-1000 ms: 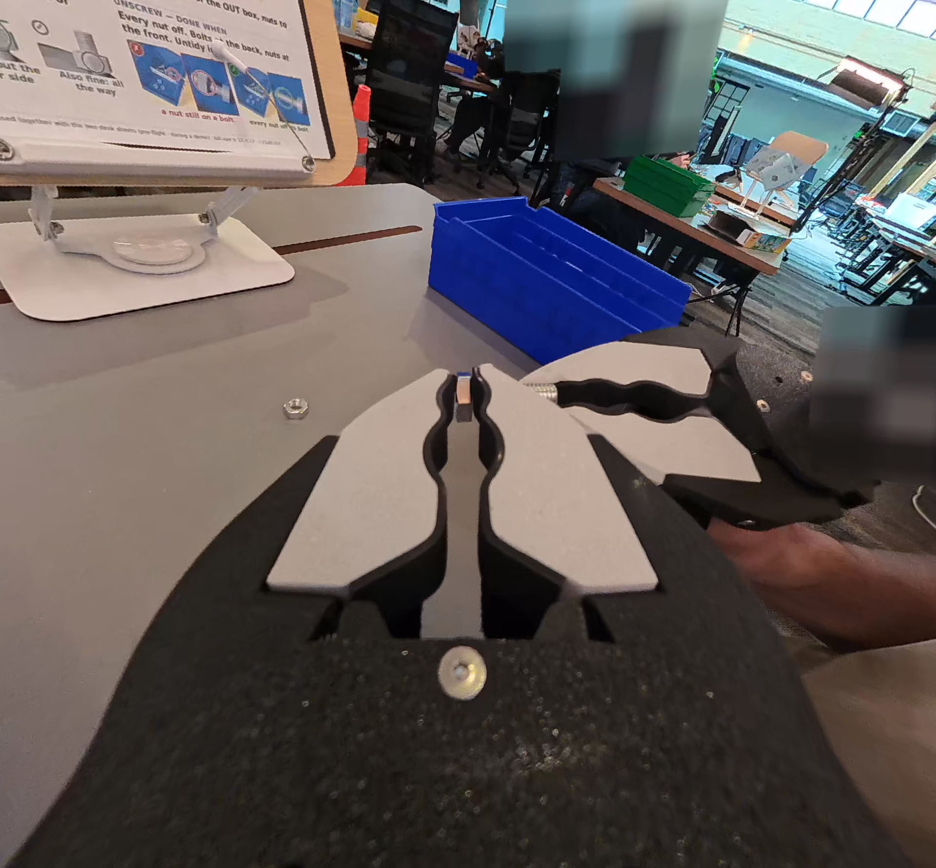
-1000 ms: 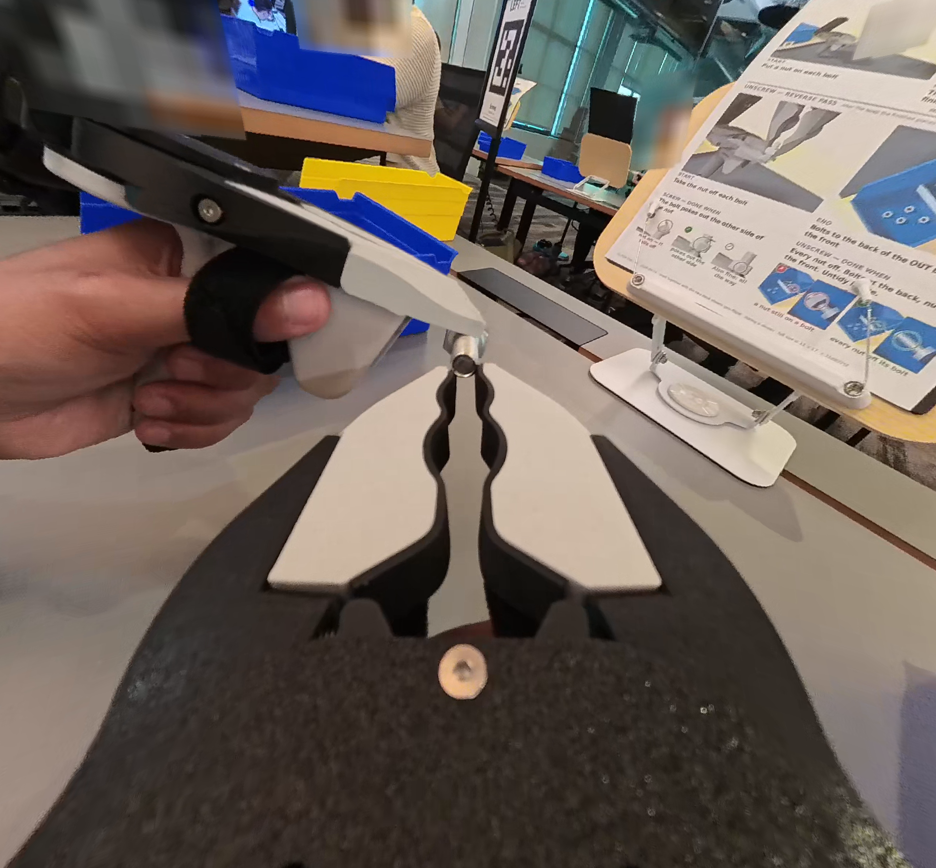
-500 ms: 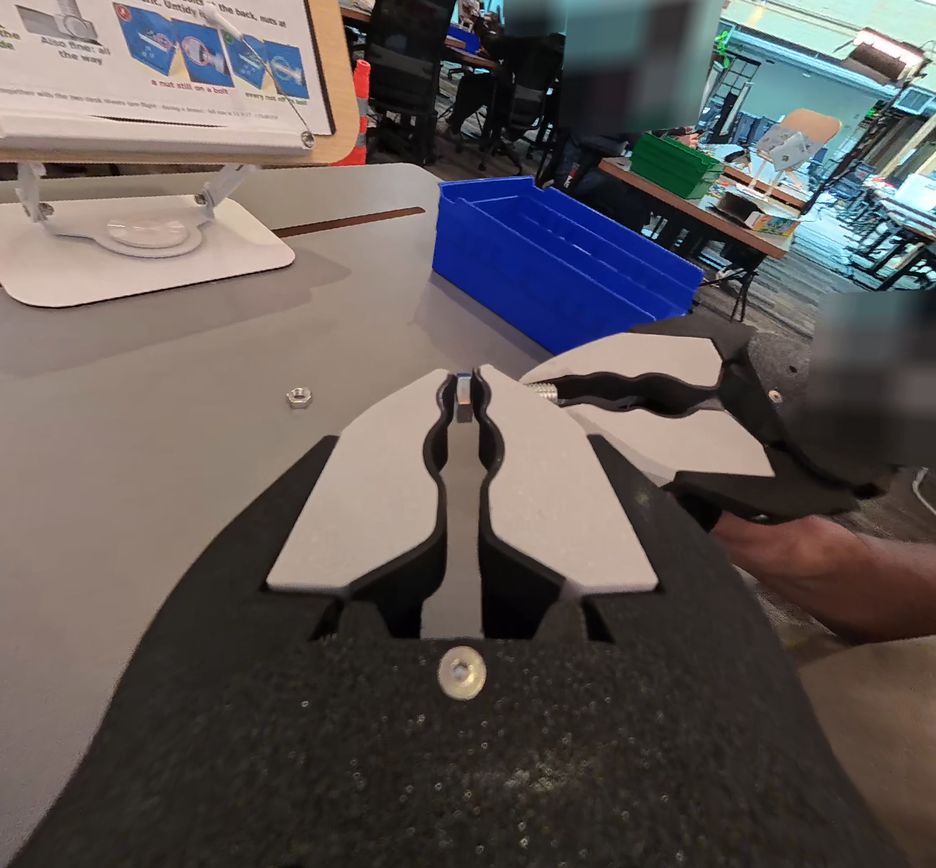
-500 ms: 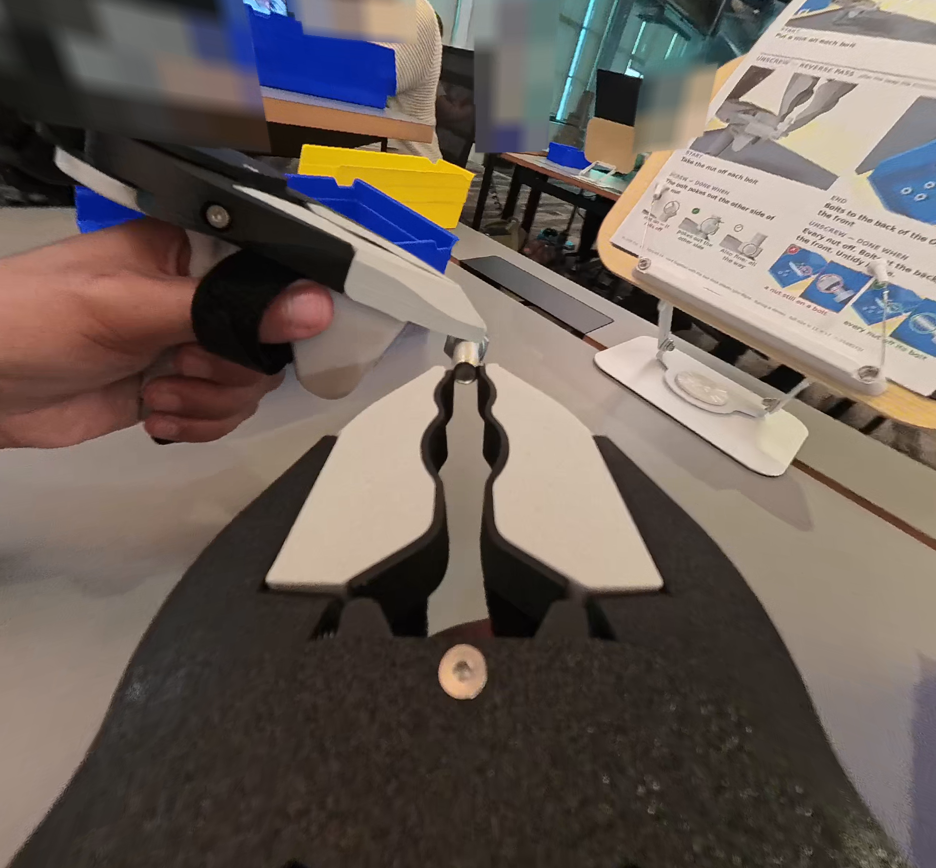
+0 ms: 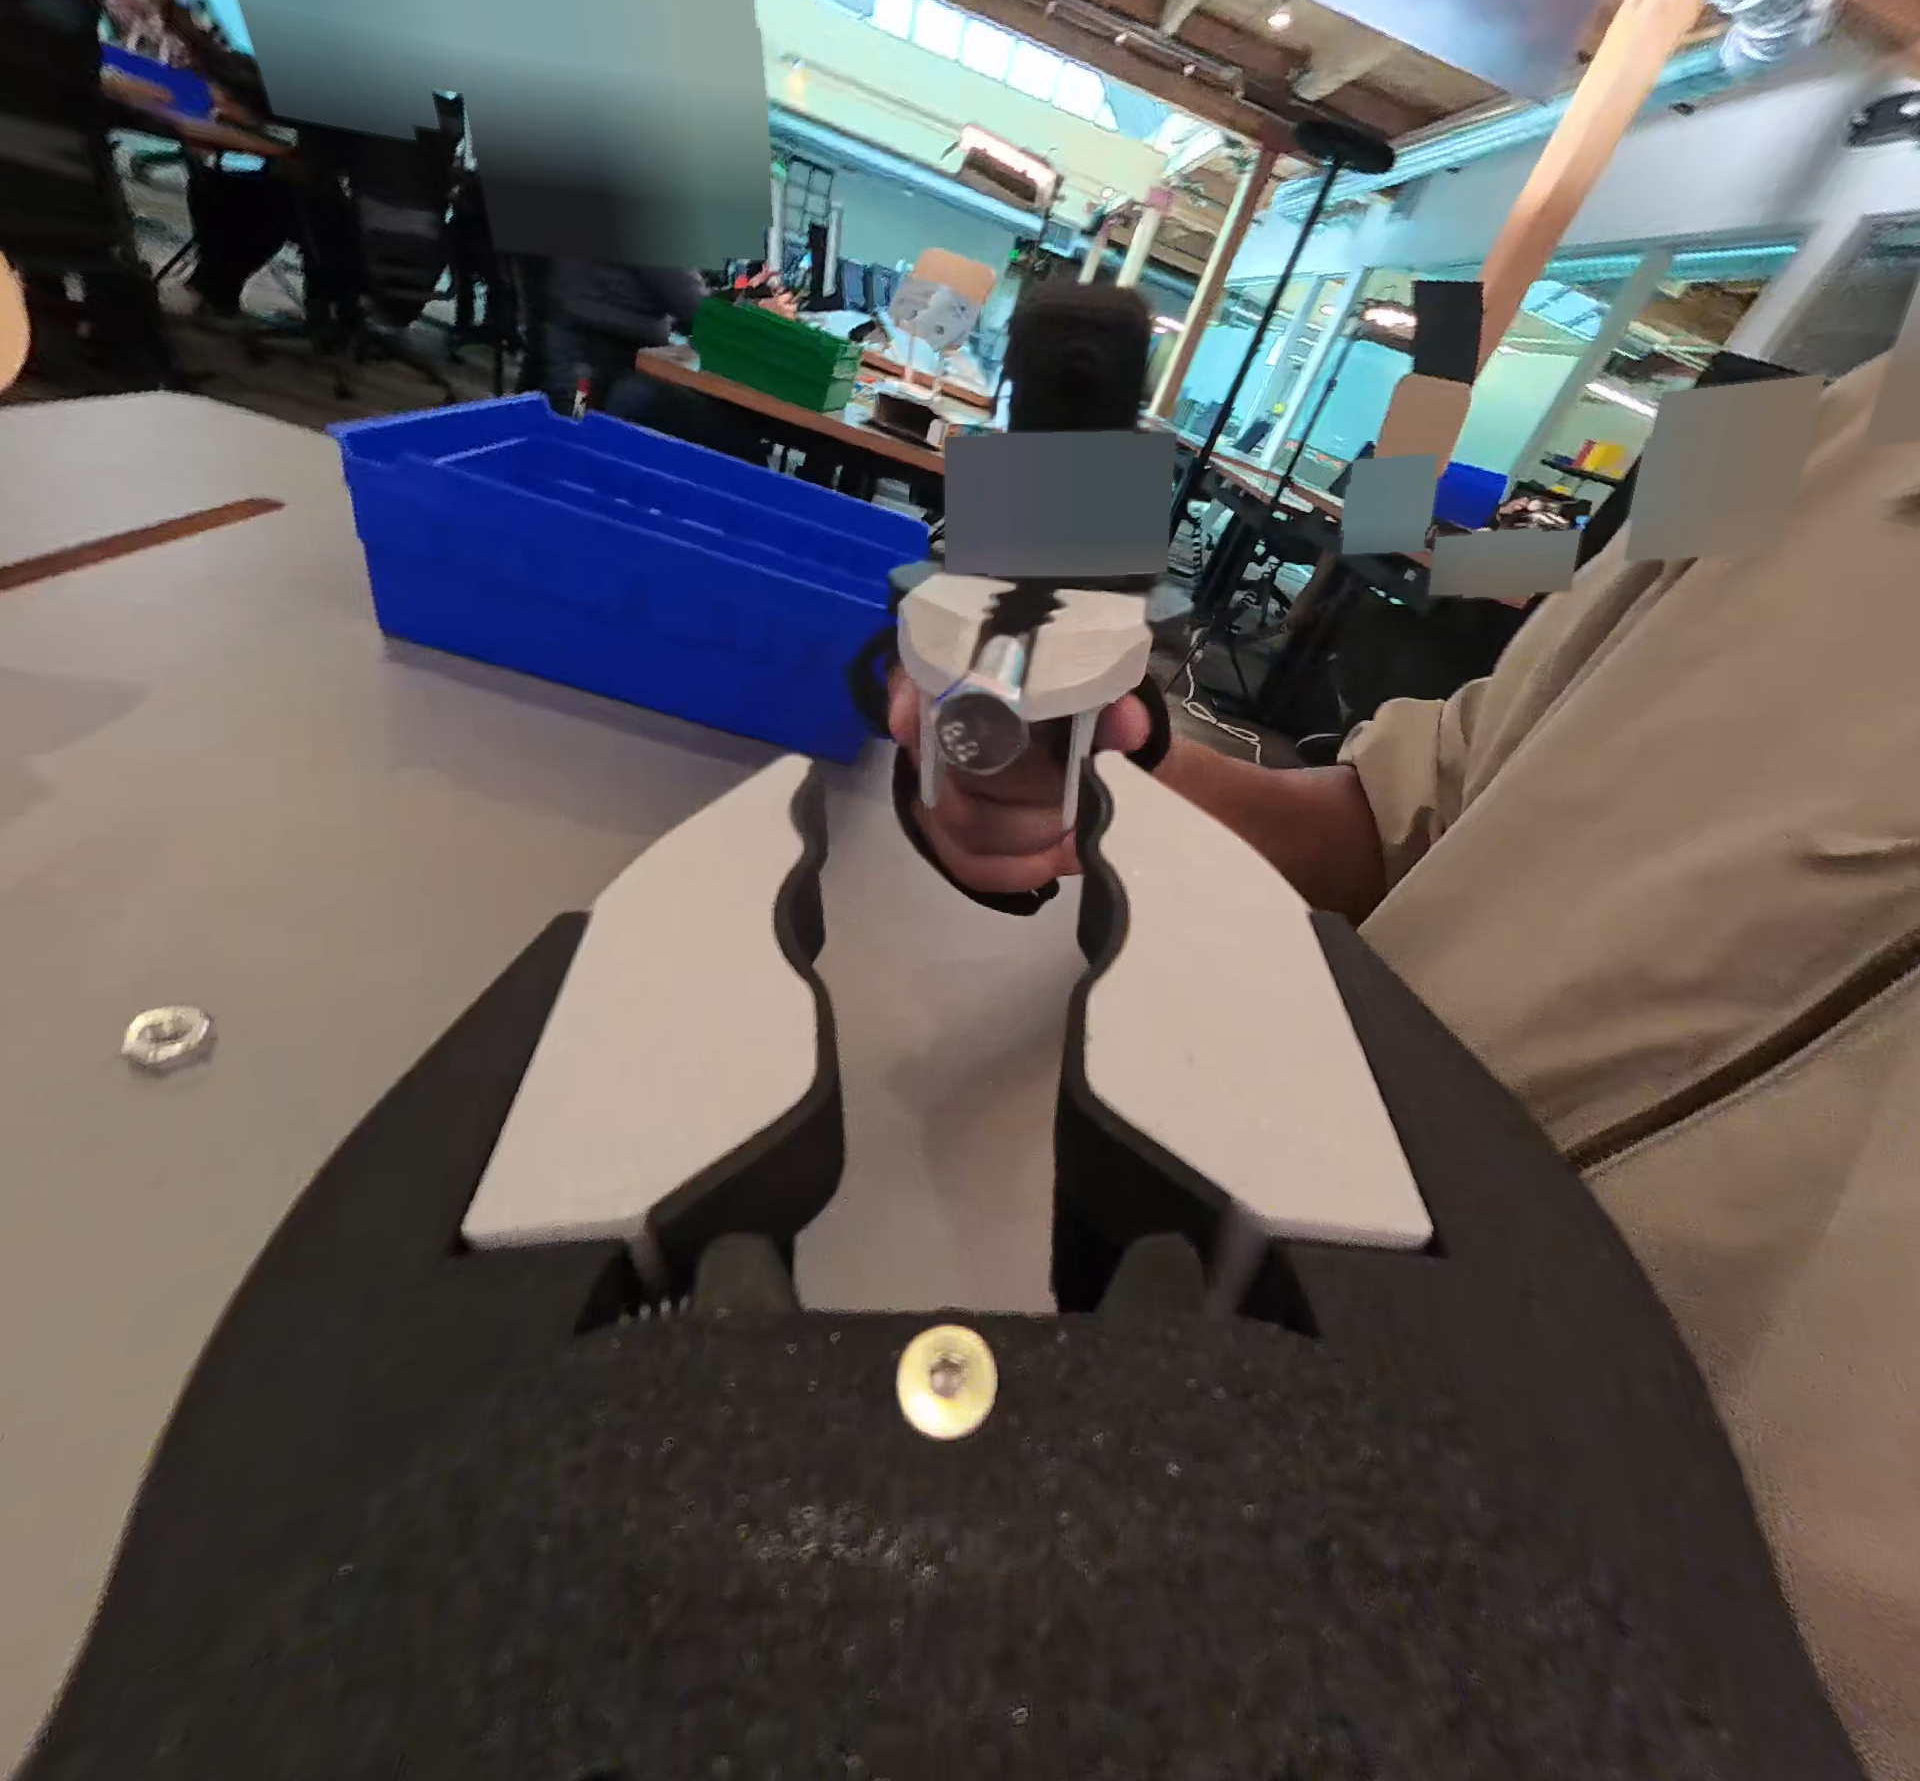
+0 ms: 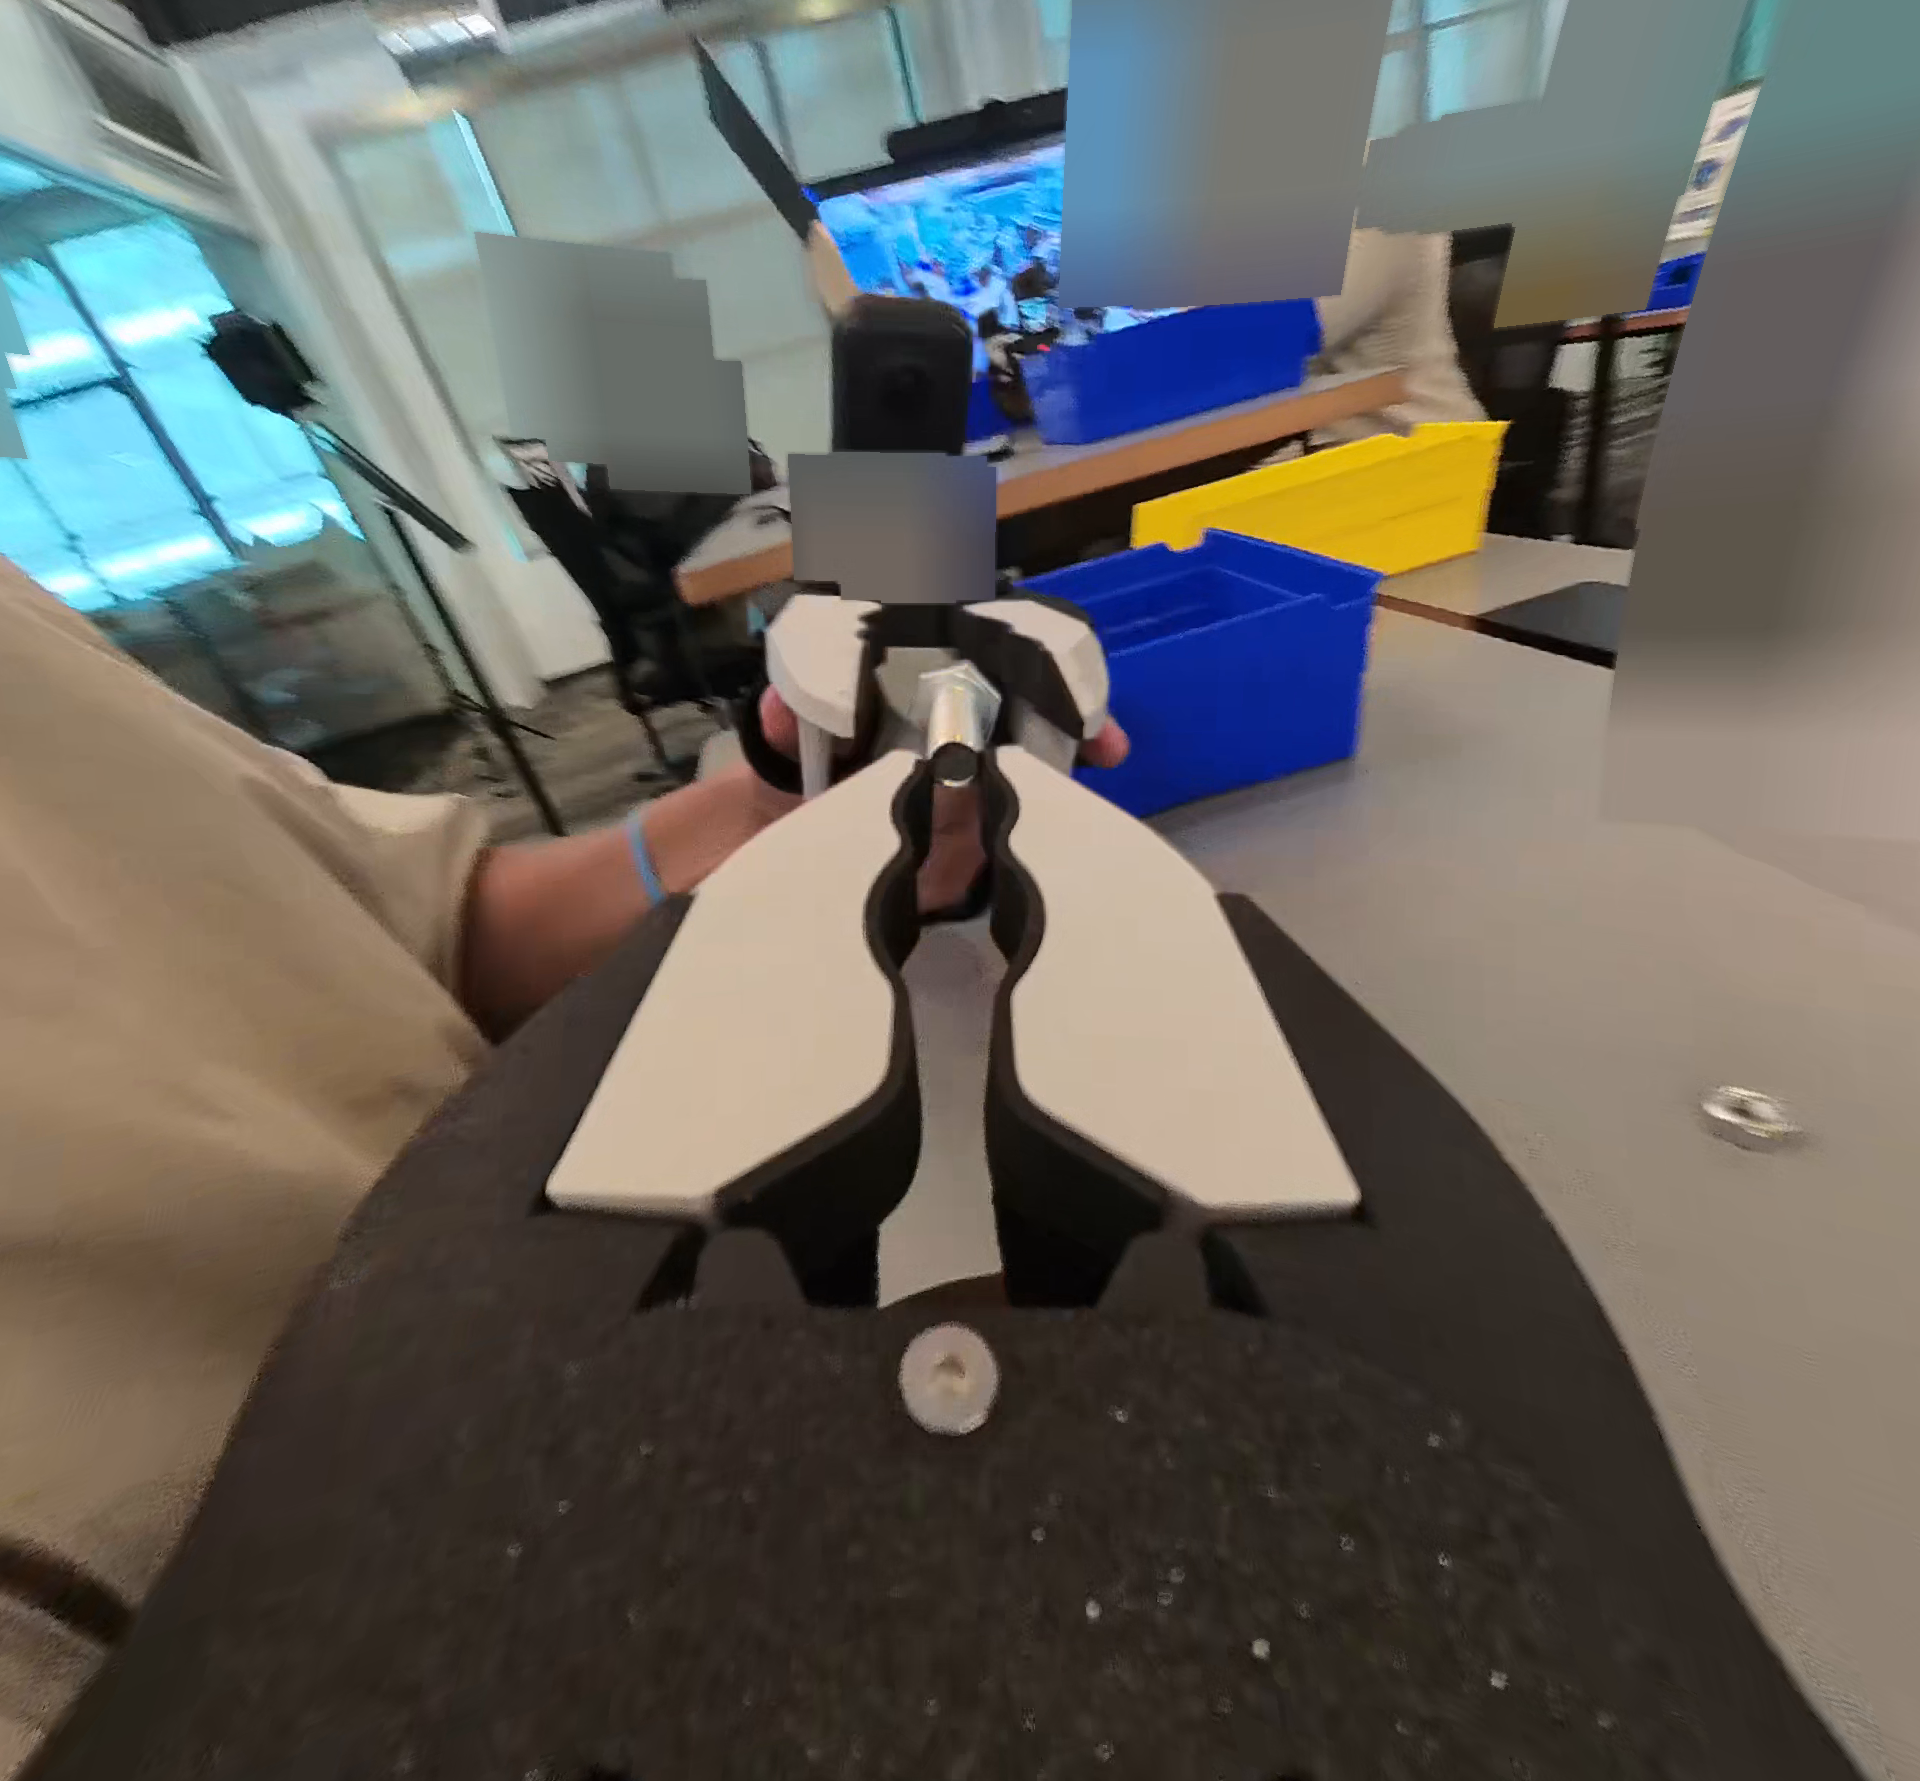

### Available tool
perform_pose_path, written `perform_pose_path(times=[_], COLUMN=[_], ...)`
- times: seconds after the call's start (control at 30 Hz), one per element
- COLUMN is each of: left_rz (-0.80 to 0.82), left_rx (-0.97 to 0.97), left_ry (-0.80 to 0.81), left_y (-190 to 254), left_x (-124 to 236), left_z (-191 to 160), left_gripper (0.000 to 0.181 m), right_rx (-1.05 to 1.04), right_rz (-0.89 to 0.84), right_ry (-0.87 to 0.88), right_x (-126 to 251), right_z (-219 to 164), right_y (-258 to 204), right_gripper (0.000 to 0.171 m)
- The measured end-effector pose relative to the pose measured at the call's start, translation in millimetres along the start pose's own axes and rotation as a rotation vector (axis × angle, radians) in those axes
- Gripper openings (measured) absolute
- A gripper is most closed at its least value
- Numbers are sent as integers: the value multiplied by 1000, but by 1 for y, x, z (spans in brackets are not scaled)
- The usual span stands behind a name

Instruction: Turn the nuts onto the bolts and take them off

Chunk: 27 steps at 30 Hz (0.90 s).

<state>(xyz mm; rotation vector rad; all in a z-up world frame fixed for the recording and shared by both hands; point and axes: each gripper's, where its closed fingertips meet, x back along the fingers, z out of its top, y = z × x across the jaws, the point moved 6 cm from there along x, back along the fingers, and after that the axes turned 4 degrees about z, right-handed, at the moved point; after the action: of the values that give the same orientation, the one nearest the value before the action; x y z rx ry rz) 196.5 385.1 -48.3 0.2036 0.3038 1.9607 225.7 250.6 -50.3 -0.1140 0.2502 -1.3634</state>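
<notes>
**Left gripper** (image 5: 951,786): jaws wide apart, nothing between them. Held over the grey tabletop (image 5: 312,848), nose to nose with the other tool. In the right wrist view it shows head-on (image 6: 935,651), with a hand wrapped round its grip.

**Right gripper** (image 6: 956,775): jaws drawn close, clamped on the bolt's shank. Seen from the left wrist view (image 5: 1023,651), it is held in a hand above the tabletop's near edge.

**Bolt** (image 6: 951,723): silver, hex head. It is held level and clear of the tabletop, the head (image 5: 977,734) pointing at the open left jaws and just short of them. Whether a nut sits on the shank cannot be told.

**Nut** (image 5: 166,1040): loose, flat on the tabletop, off to the left gripper's outer side and well apart from both tools. It also shows in the right wrist view (image 6: 1751,1118). Bare surface lies all round it.

**Blue bin** (image 5: 623,578): long, open-topped, standing toward the tabletop's far edge beyond the grippers (image 6: 1226,692). A wide bare stretch lies between it and the nut.

**Sleeve** (image 5: 1610,848): beige, along the near edge beside the left gripper.
</notes>
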Motion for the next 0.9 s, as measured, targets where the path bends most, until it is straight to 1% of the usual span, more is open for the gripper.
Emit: perform_pose_path(times=[0.1, 0.27, 0.4, 0.6, 0.67, 0.77, 0.83, 0.87, 0.9], left_rz=[-42, -51, -50, -34, -18, -15, -15, -11, -15], left_rx=[-87, -225, -241, -293, -307, -305, -313, -321, -333], left_ry=[19, 10, 27, 54, 48, 52, 39, 36, 33], left_y=[6, 17, 17, 18, 17, 17, 17, 17, 18], left_x=[-4, -8, -6, -1, -1, -2, -4, -4, -5], left_z=[4, 7, 9, 9, 8, 8, 7, 6, 5], left_gripper=[45, 42, 44, 32, 32, 39, 39, 39, 32], right_rx=[-93, -159, -160, -208, -232, -248, -270, -274, -279], right_rz=[84, 132, 142, 164, 174, 172, 181, 179, 181], right_ry=[38, 75, 83, 118, 130, 128, 137, 137, 139], right_x=[-3, -7, -10, -11, -12, -13, -14, -14, -15], right_z=[0, -2, -1, 0, -1, -3, -5, -5, -6], right_y=[-2, -4, -6, -6, -6, -6, -6, -5, -5], right_gripper=[9, 9, 9, 8, 9, 9, 9, 9, 8])
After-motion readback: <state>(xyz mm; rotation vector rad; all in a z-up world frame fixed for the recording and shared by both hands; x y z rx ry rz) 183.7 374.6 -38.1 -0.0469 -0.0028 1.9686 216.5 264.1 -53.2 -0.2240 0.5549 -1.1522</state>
